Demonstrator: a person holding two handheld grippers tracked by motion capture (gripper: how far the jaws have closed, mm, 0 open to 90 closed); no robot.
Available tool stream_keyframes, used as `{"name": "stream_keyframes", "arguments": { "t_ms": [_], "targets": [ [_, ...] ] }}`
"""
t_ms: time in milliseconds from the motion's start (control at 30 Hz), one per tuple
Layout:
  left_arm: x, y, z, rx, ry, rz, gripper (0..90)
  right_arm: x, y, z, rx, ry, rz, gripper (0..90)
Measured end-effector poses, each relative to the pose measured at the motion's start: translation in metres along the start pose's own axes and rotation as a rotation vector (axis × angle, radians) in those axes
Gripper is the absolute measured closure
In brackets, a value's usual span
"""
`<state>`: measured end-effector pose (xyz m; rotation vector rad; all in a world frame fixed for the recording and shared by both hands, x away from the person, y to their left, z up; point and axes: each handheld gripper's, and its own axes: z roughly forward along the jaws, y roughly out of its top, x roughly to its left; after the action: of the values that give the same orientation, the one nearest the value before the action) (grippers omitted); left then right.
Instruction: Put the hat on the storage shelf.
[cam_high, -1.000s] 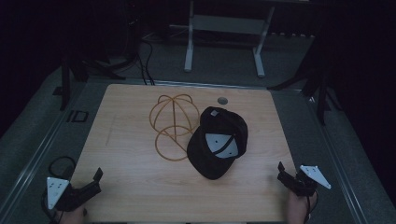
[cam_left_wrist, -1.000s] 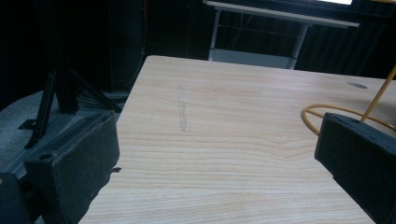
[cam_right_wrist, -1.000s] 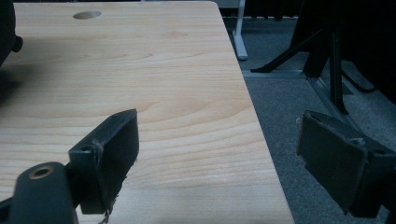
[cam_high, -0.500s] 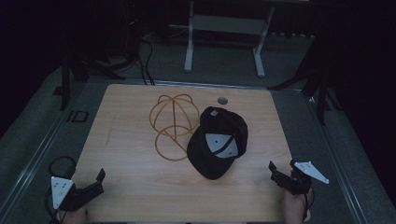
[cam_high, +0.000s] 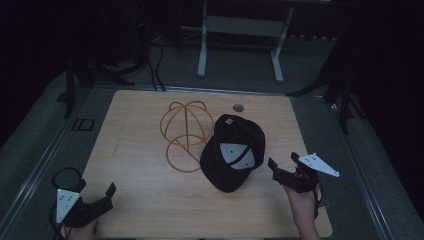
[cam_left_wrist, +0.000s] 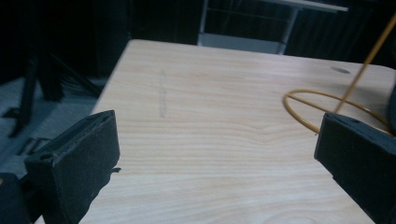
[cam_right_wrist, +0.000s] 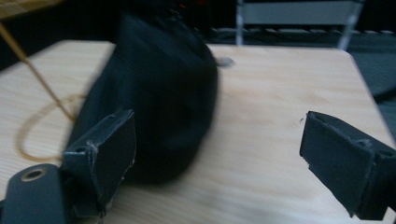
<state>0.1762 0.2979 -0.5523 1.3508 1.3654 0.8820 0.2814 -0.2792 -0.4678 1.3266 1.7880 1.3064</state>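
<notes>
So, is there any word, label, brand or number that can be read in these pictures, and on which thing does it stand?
None can be read.
The black cap carries a pale patch and a small pale tag; any print on them is too small and dim to read.
The gold wire stand, the wooden table and both grippers show no lettering.

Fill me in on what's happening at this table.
A person holds a gripper in each hand over a wooden table. The right gripper, jaws open, sits just beside a black cap, not touching it. The left gripper, also open, waits at the near left corner. A gold wire frame stands beside the cap.
</notes>
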Motion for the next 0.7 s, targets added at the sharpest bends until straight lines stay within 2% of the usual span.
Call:
{"name": "stream_keyframes", "arguments": {
  "t_ms": [133,167,200,267,333,367,400,500,600,633,700],
  "targets": [
    [-0.003,0.001,-0.002,-0.003,0.005,0.016,0.7,0.016,0.015,0.005,-0.009,0.053,-0.03,10.6],
    [-0.003,0.001,-0.002,-0.003,0.005,0.016,0.7,0.016,0.015,0.005,-0.009,0.053,-0.03,10.6],
    [-0.004,0.001,-0.002,-0.001,0.005,0.024,0.7,0.024,0.021,0.012,0.008,0.053,-0.056,10.6],
    [-0.004,0.001,-0.001,0.002,0.007,0.027,0.7,0.028,0.025,0.021,0.026,0.053,-0.067,10.7],
    [-0.005,0.001,-0.001,0.005,0.006,0.03,0.7,0.03,0.028,0.032,0.048,0.041,-0.062,12.0],
    [-0.005,0.001,0.0,0.008,0.012,0.038,0.7,0.03,0.028,0.032,0.048,0.041,-0.062,12.0],
    [-0.006,0.001,0.0,0.011,0.008,0.041,0.7,0.032,0.029,0.045,0.065,0.024,-0.053,13.5],
    [-0.005,0.001,0.0,0.008,0.007,0.042,0.7,0.033,0.028,0.054,0.082,0.009,-0.047,14.2],
    [-0.004,0.001,-0.001,-0.007,0.007,0.04,0.7,0.035,0.024,0.067,0.126,-0.027,-0.044,21.7],
    [-0.004,0.001,-0.001,-0.01,0.01,0.039,0.7,0.036,0.02,0.069,0.136,-0.065,-0.048,31.5],
    [-0.003,0.001,-0.001,-0.011,0.006,0.032,0.7,0.037,0.018,0.073,0.161,-0.09,-0.059,40.6]
  ]
}}
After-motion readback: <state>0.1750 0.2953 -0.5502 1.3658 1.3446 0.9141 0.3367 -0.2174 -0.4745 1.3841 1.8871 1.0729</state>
